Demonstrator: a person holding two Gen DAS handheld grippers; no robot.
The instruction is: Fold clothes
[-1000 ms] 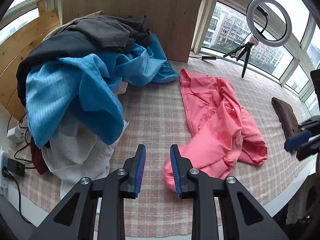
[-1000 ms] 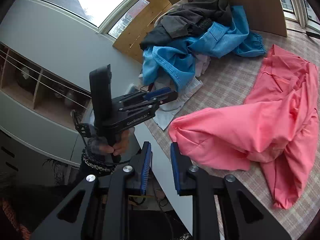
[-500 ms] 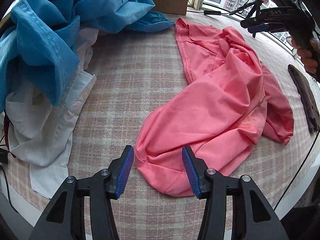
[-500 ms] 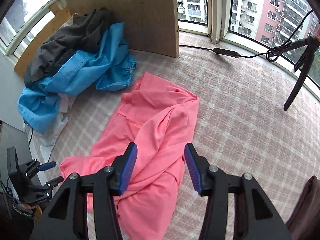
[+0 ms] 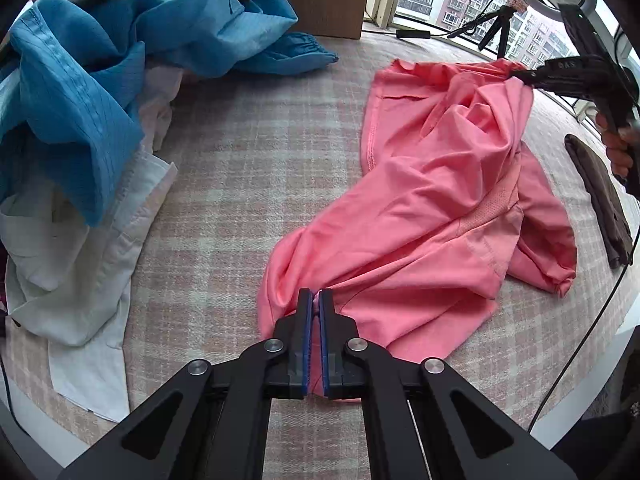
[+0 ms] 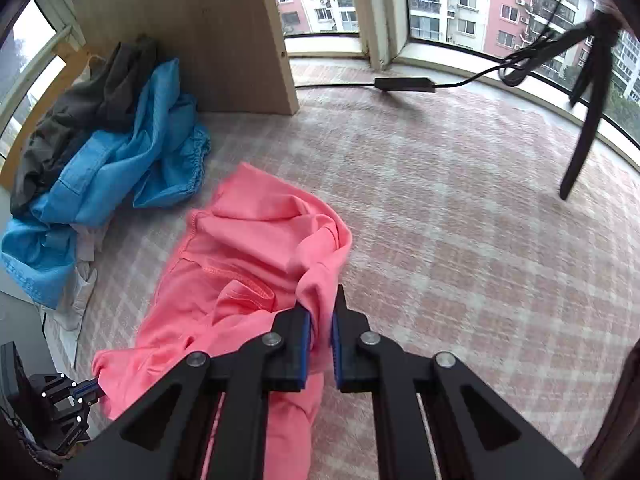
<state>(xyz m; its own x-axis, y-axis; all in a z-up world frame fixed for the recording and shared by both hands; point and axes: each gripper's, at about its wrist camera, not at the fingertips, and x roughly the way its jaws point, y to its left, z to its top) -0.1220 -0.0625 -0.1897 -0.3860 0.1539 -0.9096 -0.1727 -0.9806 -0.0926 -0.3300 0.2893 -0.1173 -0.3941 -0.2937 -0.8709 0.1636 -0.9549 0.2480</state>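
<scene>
A: Garment first: where is the pink garment (image 5: 432, 200) now, and who holds it?

B: It lies crumpled on the checked cloth (image 5: 248, 168) that covers the counter. The left gripper (image 5: 316, 308) has just been closing, and its fingers (image 5: 306, 320) are now clamped on the near edge of the fabric. The right gripper (image 6: 320, 328) has also just been closing, and it pinches the far edge, with pink cloth between its blue pads.

A: How should the person do this step well?

B: Probably by lifting both ends together and pulling them gently apart, so that the garment opens flat before any fold. Both grips look small, so a hard pull may let the fabric slip out.

A: And the room?

B: A pile of blue clothes (image 5: 80, 92) over a white garment (image 5: 92, 264) lies just beside it. A wooden panel (image 6: 192, 32) stands behind the pile, and a curved window (image 6: 460, 4) shows pink apartment buildings.
</scene>
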